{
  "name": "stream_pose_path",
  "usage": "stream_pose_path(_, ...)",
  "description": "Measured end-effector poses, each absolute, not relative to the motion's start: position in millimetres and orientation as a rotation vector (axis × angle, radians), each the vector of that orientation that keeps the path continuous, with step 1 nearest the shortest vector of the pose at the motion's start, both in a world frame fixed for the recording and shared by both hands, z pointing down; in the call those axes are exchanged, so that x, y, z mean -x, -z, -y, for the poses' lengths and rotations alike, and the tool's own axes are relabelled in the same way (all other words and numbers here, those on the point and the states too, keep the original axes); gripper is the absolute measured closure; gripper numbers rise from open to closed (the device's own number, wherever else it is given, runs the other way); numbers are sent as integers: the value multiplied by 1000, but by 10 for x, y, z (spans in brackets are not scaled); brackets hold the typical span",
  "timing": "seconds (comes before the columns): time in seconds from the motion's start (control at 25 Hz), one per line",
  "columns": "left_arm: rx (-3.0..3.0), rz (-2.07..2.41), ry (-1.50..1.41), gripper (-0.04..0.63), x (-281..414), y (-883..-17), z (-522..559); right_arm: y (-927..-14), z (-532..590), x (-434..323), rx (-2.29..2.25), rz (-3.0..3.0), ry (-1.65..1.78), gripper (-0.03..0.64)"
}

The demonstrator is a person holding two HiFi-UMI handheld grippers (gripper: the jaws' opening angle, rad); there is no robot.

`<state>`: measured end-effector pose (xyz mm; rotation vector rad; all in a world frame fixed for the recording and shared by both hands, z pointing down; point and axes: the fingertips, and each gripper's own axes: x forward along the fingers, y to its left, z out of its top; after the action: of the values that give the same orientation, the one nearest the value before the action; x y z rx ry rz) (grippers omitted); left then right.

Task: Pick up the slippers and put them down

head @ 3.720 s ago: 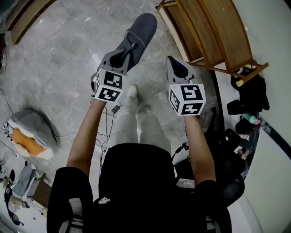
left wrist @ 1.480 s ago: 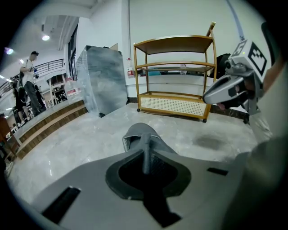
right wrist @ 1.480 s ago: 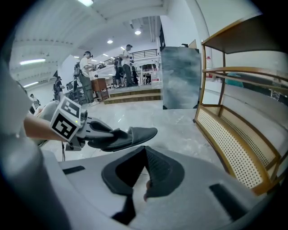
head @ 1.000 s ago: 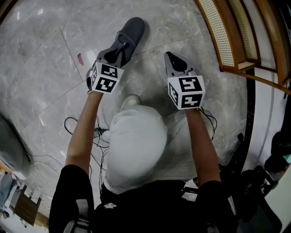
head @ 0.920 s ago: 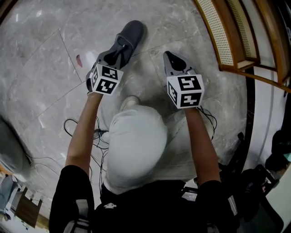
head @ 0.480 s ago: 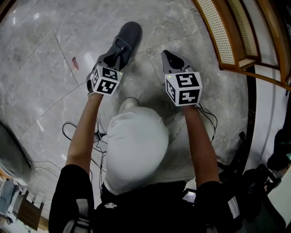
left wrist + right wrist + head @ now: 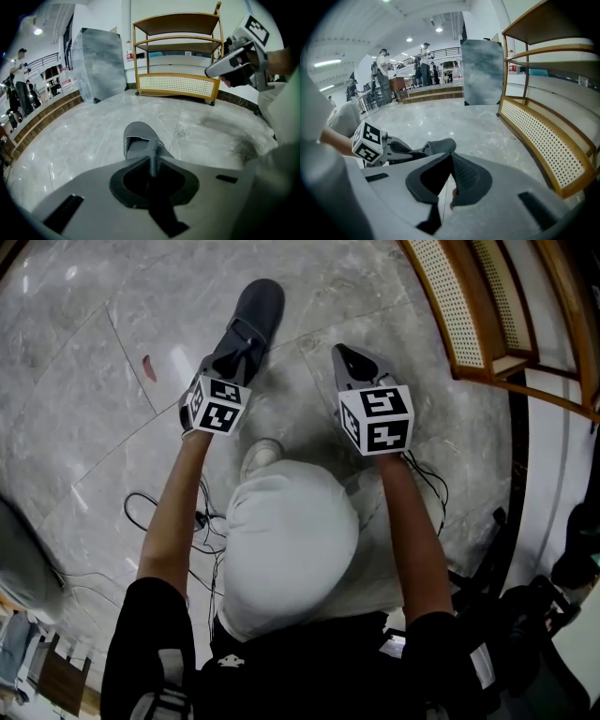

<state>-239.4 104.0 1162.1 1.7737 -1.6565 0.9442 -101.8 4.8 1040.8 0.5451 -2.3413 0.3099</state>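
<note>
One dark grey slipper is in sight. My left gripper is shut on its thin rear edge, toe pointing away from me. In the left gripper view the slipper hangs low over the marble floor, the pinched edge standing between the jaws of my left gripper. Whether the toe touches the floor I cannot tell. My right gripper hovers beside it to the right with nothing in it. Seen from its own camera, my right gripper has its jaws meeting at the tips, with the slipper to its left.
A wooden shelf rack with a cane panel stands close on the right. Cables lie on the floor by my legs. A red mark is on the tiles at left. Black bags sit at the far right.
I have crouched, and both grippers have sunk toward the floor. The slipper went down with the left gripper. Neither gripper's jaws have visibly changed.
</note>
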Motion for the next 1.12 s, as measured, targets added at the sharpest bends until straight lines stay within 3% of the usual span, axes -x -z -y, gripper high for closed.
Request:
stream_pose_path(0.8, -1714, 1595, -921, 568, 2364, -11764, -1132, -10535, -171, 944, -502, 2321, -300, 618)
stream_pose_path(1.12, -1729, 1593, -878, 508, 2413, -11635, -1112, -10555, -119, 984, -510, 2313, -324, 618)
